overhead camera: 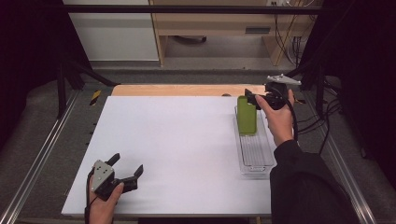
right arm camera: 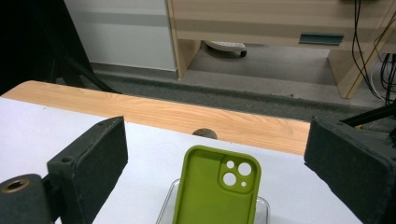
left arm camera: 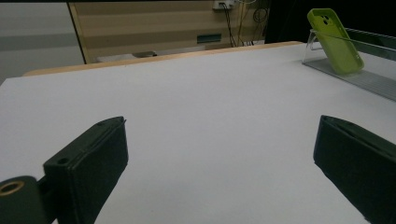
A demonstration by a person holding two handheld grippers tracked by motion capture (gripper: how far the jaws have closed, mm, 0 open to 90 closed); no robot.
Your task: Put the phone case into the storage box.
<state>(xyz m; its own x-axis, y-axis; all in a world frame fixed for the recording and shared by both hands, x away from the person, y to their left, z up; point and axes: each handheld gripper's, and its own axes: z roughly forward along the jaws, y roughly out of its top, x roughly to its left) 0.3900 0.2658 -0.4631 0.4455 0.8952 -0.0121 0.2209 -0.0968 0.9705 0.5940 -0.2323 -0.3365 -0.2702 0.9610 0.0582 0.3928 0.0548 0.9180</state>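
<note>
Item: green phone case, soft-looking, camera cut-outs at the upper right as my right tongs' camera is seeing it. It is standing on end at the far end of the clear tray, leaning against the tray's far wall, open side facing me.

Tray: long, transparent, low-walled, lying along the right side of the white surface, with the case as its sole content.

Right tongs: I am holding them spread wide just above the top of the case, one jaw on each side, pads touching nothing.

Left tongs: I am resting them spread and empty at the near left of the surface, well apart from the tray.

Risks, as I am judging them:
- The case is balancing on a narrow edge; a brush from either jaw while I am drawing away could be tipping it flat into the tray or over the far wall.
- The tray is looking light; a knock from my hand could be sliding it toward the right edge of the surface.
- The trailing cable could be snagging the tray rim.
</note>
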